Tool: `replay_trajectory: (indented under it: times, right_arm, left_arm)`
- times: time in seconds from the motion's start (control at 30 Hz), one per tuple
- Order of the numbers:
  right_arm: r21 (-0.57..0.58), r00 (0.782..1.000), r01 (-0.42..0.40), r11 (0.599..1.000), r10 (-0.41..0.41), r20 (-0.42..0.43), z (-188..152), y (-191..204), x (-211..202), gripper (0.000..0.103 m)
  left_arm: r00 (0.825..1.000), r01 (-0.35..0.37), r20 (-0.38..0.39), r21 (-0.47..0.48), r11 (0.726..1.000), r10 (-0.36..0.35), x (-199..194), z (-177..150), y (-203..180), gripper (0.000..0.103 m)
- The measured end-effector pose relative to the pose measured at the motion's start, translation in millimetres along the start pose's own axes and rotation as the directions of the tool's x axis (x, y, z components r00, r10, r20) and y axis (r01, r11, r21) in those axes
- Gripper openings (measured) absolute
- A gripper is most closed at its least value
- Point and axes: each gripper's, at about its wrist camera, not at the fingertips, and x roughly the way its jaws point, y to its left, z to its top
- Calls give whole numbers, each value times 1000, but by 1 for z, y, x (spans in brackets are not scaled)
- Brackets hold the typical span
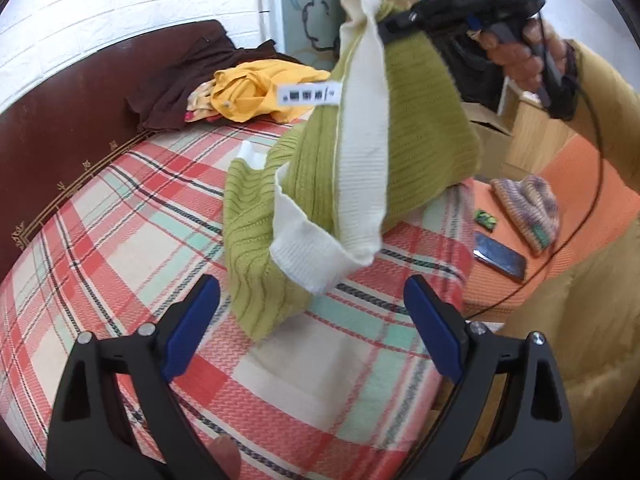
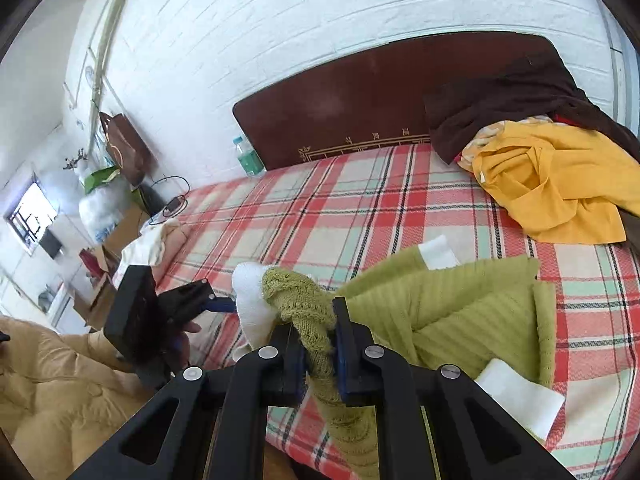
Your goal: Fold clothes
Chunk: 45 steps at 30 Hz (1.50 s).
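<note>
A green knit sweater (image 1: 424, 120) with white ribbed trim (image 1: 360, 152) hangs lifted above the plaid bed cover (image 1: 120, 240). Its lower part still rests on the bed. At the top of the left wrist view my right gripper (image 1: 396, 26) pinches the sweater's upper edge. In the right wrist view that gripper (image 2: 320, 316) is shut on a bunched fold of the green knit (image 2: 460, 312). My left gripper (image 1: 314, 320) stands open just in front of the sweater's hanging hem, with nothing between its blue pads (image 1: 192, 320). In the right wrist view it shows as the left gripper (image 2: 216, 296) beside the white trim.
A yellow garment (image 2: 552, 192) and a brown one (image 2: 520, 96) lie heaped by the dark headboard (image 2: 360, 100). Beside the bed, an orange surface (image 1: 580, 184) holds a phone (image 1: 500, 256) and a knit hat (image 1: 528, 208). A bottle (image 2: 248, 156) stands by the headboard's corner.
</note>
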Motion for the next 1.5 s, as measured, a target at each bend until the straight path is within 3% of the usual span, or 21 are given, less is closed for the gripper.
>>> replay_trajectory:
  times: [0.13,0.17,0.23,0.3,0.33,0.5,0.67,0.77,0.93,1.1,1.23,1.3,1.4,1.47,1.5]
  right_arm:
    - [-12,999,-22,1000,22,24,5,6,-3,10]
    - [-17,999,-25,1000,25,29,5,8,-4,10]
    - [-25,999,-25,999,26,43,6,12,-8,10]
    - [-26,998,-21,999,23,60,6,15,-13,10]
    - [-25,998,-19,1000,20,66,6,15,-14,10]
    - [-32,993,-20,999,24,120,10,24,-25,10]
    - [-100,968,-18,995,42,246,34,51,-54,10]
    - [-157,938,-29,987,81,337,51,73,-78,10]
    - [-263,881,-37,964,156,446,74,118,-109,10]
    - [-312,852,-75,947,223,474,93,149,-119,10]
    - [-374,833,-126,919,303,463,101,173,-117,10]
    - [-394,831,-147,907,329,447,108,180,-105,10]
    - [-399,836,-184,898,356,417,121,185,-78,10]
    - [-364,857,-209,907,350,379,137,177,-42,10]
    - [-340,877,-204,918,326,352,145,172,-19,12]
  left_arm:
    - [999,-33,-26,10,999,33,23,8,4,92]
    - [998,-46,-36,18,999,46,29,9,5,86]
    - [995,-69,-73,25,997,71,43,11,9,64]
    - [990,-89,-106,6,996,89,54,13,17,22]
    - [989,-96,-116,-24,995,92,57,14,25,16]
    - [993,-120,-38,-138,983,116,29,33,58,8]
    - [978,-155,105,-218,963,181,-34,64,87,8]
    - [949,-174,221,-229,958,225,-97,83,100,8]
    - [895,-259,315,-210,943,316,-183,102,98,8]
    - [837,-351,356,-232,907,416,-257,104,94,8]
    - [785,-447,350,-252,858,512,-302,102,89,8]
    - [767,-488,325,-265,832,553,-311,102,93,8]
    - [771,-519,242,-295,802,588,-304,100,121,8]
    - [793,-525,153,-321,789,590,-279,95,152,8]
    - [813,-515,100,-340,787,574,-261,89,171,8]
